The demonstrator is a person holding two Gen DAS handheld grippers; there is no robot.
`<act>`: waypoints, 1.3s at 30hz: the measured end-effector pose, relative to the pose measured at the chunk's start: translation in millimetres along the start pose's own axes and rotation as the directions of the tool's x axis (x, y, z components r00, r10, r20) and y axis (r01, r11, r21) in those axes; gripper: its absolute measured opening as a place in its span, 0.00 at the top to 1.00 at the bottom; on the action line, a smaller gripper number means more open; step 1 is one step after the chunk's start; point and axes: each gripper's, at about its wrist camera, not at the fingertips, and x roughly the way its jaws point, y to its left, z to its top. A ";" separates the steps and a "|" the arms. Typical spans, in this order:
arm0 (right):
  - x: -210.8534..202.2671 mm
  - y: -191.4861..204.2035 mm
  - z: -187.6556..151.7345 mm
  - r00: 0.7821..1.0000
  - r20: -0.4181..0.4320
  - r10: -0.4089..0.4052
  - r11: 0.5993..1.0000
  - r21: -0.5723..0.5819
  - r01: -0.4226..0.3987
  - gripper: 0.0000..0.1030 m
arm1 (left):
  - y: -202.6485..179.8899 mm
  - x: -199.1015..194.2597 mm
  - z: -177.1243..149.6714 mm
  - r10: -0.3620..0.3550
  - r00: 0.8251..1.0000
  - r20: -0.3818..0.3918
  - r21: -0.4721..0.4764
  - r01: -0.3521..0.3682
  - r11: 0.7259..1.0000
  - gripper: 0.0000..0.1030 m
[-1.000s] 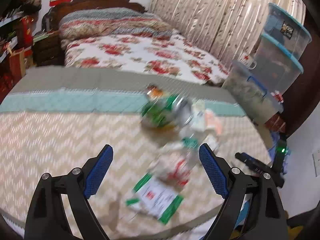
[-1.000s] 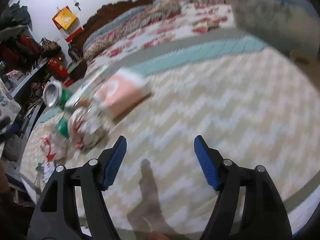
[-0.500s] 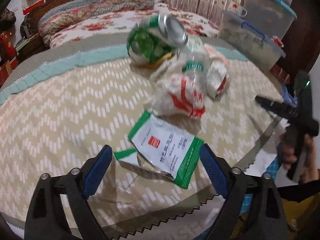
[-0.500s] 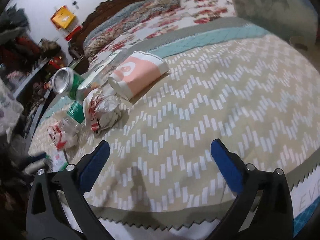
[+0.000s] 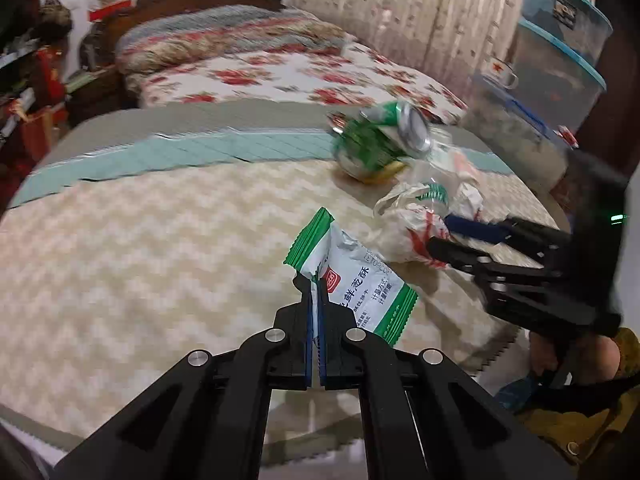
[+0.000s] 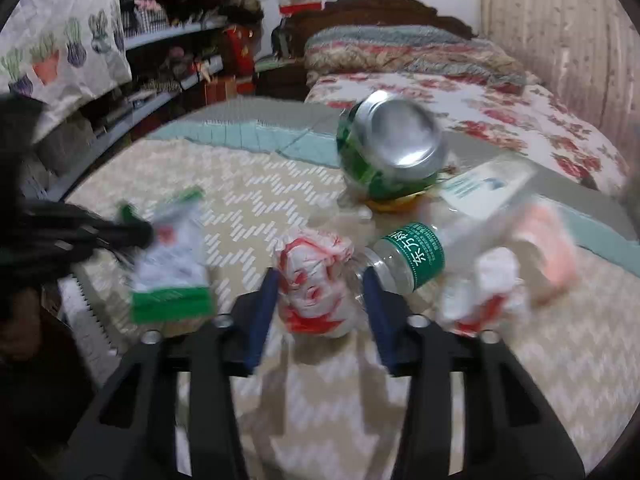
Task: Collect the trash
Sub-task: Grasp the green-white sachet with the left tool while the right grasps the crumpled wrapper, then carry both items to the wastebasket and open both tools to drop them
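Observation:
My left gripper (image 5: 315, 280) is shut on the edge of a white and green snack wrapper (image 5: 360, 280), which also shows in the right wrist view (image 6: 172, 264). My right gripper (image 6: 320, 276) is open, its fingers on either side of a crumpled white and red paper ball (image 6: 316, 284); it also shows in the left wrist view (image 5: 452, 232) at that ball (image 5: 408, 232). A green can (image 6: 392, 152) lies on its side behind. A clear bottle with a green label (image 6: 416, 256) lies to the right.
The trash lies on a round table with a beige zigzag cloth (image 5: 140, 260). A pink and white carton (image 6: 548, 240) and another crumpled paper (image 6: 484, 292) lie at the right. A floral bed (image 5: 280, 76) and stacked plastic bins (image 5: 552, 64) stand behind.
My left gripper has shut on the snack wrapper and lifted its edge. My right gripper has moved to the pile and now straddles the red and white paper ball.

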 end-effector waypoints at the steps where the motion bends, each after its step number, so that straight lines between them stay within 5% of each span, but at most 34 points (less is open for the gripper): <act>1: 4.8 3.4 1.1 1.000 0.006 -0.010 1.000 -0.012 0.010 0.66 | 5.5 -3.1 0.9 0.011 1.000 0.005 -0.010 -0.011 1.000 0.99; 4: 6.0 16.2 1.0 1.000 -0.003 0.000 0.999 -0.051 0.000 0.78 | 21.1 -9.1 1.0 0.021 1.000 0.016 -0.059 -0.020 0.998 0.99; 10: -49.7 12.7 -19.1 0.985 0.113 0.130 0.991 -0.012 -0.130 0.79 | 28.0 -7.0 14.2 -0.058 0.998 0.025 -0.088 0.060 0.994 0.99; 15: -79.9 -26.6 -47.6 0.990 0.139 0.028 0.995 0.095 -0.041 0.79 | -3.2 -4.7 24.0 -0.183 0.983 0.027 -0.026 0.184 0.983 0.99; 23: -121.0 -133.6 -107.4 0.972 0.129 -0.196 0.905 0.407 0.128 0.79 | -122.3 23.2 54.7 -0.340 0.939 -0.056 0.192 0.344 0.919 0.99; 30: -135.1 -212.9 -139.6 0.964 0.134 -0.228 0.818 0.564 0.115 0.79 | -247.0 91.3 89.2 -0.379 0.905 -0.193 0.340 0.424 0.839 0.99; 33: -156.8 -245.4 -151.6 0.940 0.164 -0.300 0.780 0.610 0.142 0.79 | -297.8 117.7 106.4 -0.388 0.889 -0.243 0.378 0.455 0.806 0.99; 39: -192.3 -334.3 -177.6 0.901 0.145 -0.410 0.667 0.721 0.188 0.79 | -417.9 177.8 146.8 -0.429 0.831 -0.354 0.400 0.549 0.734 0.99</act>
